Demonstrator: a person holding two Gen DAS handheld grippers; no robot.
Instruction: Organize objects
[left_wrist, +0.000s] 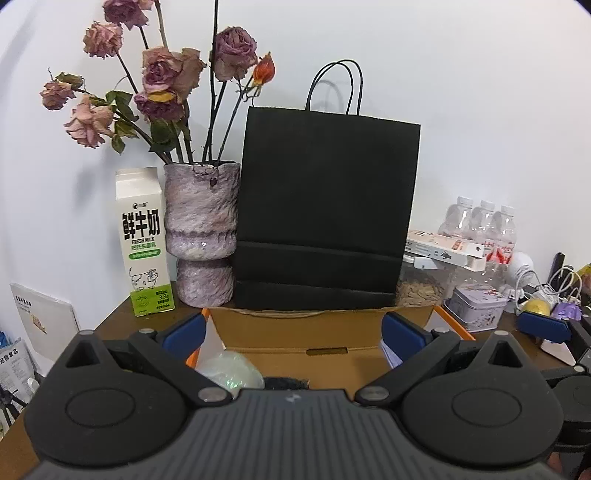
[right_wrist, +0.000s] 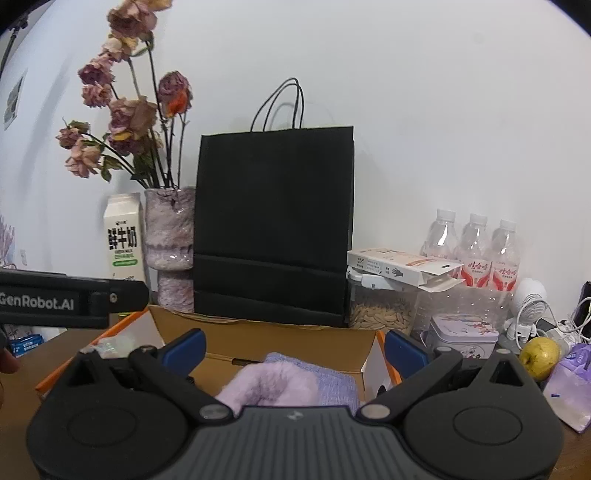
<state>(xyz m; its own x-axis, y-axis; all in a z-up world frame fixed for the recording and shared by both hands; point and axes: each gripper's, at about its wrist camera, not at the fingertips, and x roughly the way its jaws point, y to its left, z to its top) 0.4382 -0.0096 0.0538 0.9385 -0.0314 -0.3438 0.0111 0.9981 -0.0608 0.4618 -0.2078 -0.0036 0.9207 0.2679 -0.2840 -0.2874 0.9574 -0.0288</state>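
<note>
With both the left gripper (left_wrist: 293, 338) and the right gripper (right_wrist: 295, 347) spread wide and empty over the open cardboard box (right_wrist: 258, 338) near us, we judge the lilac fluffy cloth (right_wrist: 273, 384) already inside; we should lift clear without snagging the flaps.

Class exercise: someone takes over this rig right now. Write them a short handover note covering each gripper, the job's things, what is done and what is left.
Left gripper: open, empty.
Right gripper: open, empty, jaws either side of the lilac fluffy item.
Cardboard box, in front of the black paper bag, holds the lilac item and a clear plastic bag.
Left, perhaps: yellow fruit and purple packet, on the table right of the box.
</note>
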